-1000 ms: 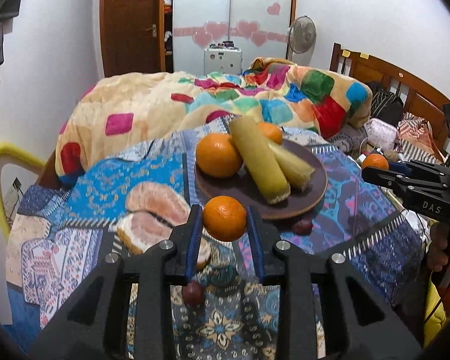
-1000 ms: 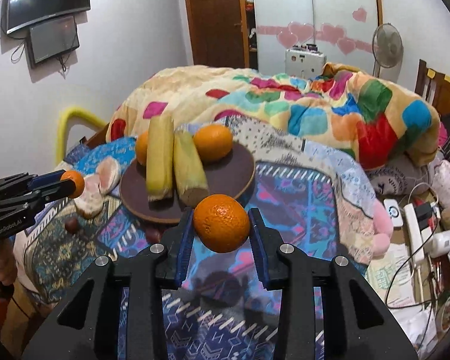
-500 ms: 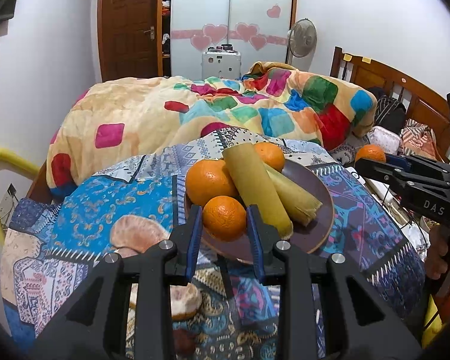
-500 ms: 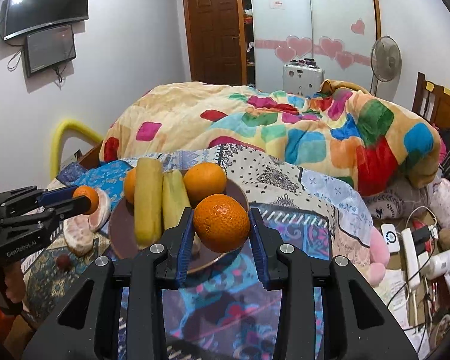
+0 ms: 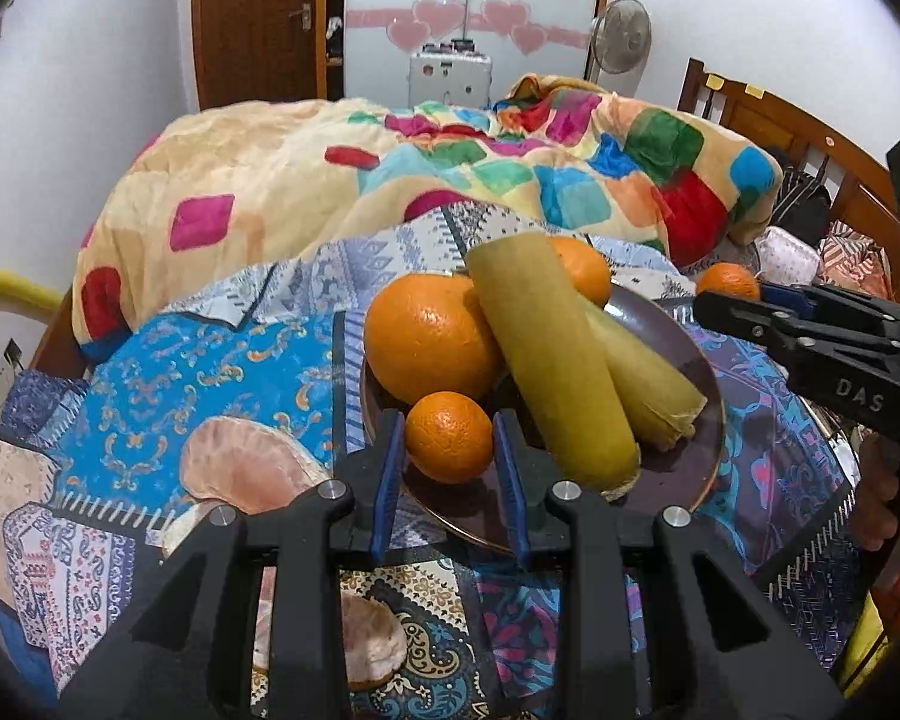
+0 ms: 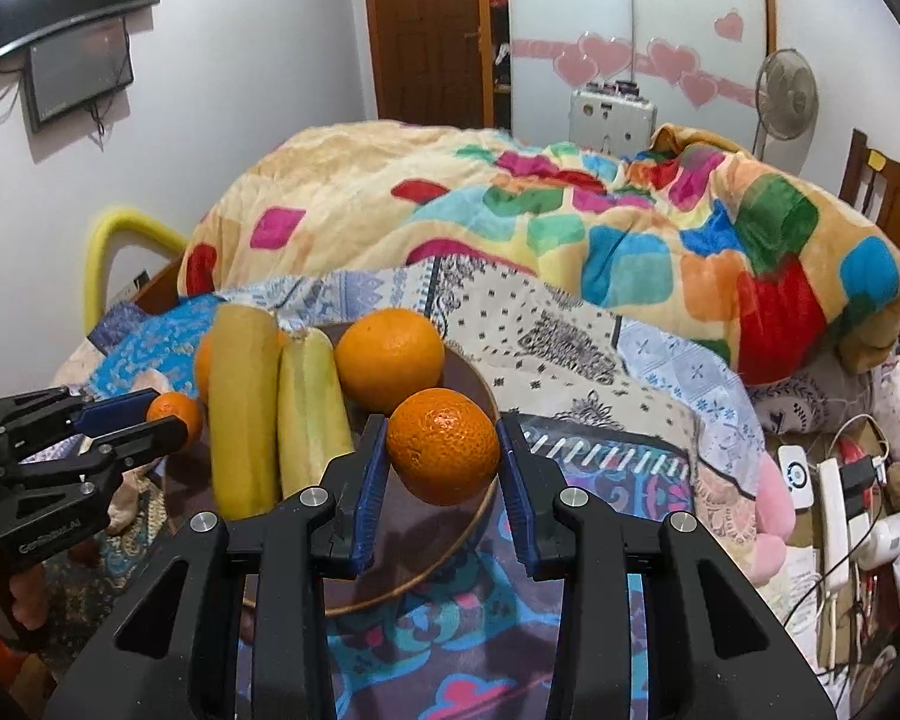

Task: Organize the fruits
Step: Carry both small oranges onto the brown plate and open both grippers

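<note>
A dark brown plate (image 5: pixel 684 468) (image 6: pixel 402 546) rests on the patterned bedspread. On it lie two yellow-green husked cobs (image 5: pixel 552 354) (image 6: pixel 243 408) and two large oranges (image 5: pixel 429 342) (image 6: pixel 389 358). My left gripper (image 5: pixel 450 465) is shut on a small orange (image 5: pixel 449 437), hanging over the plate's near left rim. My right gripper (image 6: pixel 441 462) is shut on another orange (image 6: pixel 443 445) above the plate's right edge. Each gripper shows in the other's view, orange in its jaws: the right gripper (image 5: pixel 732 294) at the right, the left gripper (image 6: pixel 165 414) at the left.
Peeled pinkish fruit pieces (image 5: pixel 243 462) lie on the bedspread left of the plate. A bright patchwork quilt (image 5: pixel 390 180) is heaped behind. A wooden headboard (image 5: pixel 798 138), cables and a power strip (image 6: pixel 834 492) sit at the right. A person's hand (image 5: pixel 879 492) holds the right gripper's handle.
Both grippers have moved forward toward the plate, each still carrying its orange. The plate now looks larger and closer, and the oranges hang over its rim.
</note>
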{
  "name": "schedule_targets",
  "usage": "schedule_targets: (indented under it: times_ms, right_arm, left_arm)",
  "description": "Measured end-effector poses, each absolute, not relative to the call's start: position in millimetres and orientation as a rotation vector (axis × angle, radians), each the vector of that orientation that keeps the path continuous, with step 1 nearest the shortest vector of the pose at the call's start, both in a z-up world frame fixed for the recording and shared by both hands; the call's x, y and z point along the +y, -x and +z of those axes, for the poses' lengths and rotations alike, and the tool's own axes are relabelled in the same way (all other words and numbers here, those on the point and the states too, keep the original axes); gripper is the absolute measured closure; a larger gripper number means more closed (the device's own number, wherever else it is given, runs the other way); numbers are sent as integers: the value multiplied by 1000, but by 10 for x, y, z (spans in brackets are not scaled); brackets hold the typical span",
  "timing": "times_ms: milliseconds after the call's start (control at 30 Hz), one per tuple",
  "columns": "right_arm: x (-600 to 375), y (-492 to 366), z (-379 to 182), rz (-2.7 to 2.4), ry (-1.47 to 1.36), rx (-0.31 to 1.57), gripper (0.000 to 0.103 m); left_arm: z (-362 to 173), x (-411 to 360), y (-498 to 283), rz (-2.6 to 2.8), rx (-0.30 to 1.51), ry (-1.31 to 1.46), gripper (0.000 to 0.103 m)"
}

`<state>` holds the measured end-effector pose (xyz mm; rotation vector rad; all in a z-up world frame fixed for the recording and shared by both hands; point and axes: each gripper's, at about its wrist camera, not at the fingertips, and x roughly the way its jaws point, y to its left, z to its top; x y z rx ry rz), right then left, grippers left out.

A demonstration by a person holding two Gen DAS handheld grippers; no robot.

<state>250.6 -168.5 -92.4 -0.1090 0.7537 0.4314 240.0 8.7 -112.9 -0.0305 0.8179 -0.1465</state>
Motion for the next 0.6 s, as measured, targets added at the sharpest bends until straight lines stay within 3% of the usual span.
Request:
schedule_targets:
  times_ms: [500, 533, 600]
  right_arm:
    - [-1539, -2670, -1131, 436, 163, 831, 70]
    - [-1539, -2670, -1132, 438, 162, 832, 70]
    - [-1544, -2660, -1121, 441, 160, 836, 70]
  left_arm:
    - [-1162, -12, -2437, -144, 842, -17, 73]
    - [-1159, -17, -2435, -142, 843, -17, 72]
    - [-1140, -12, -2420, -141, 839, -15, 60]
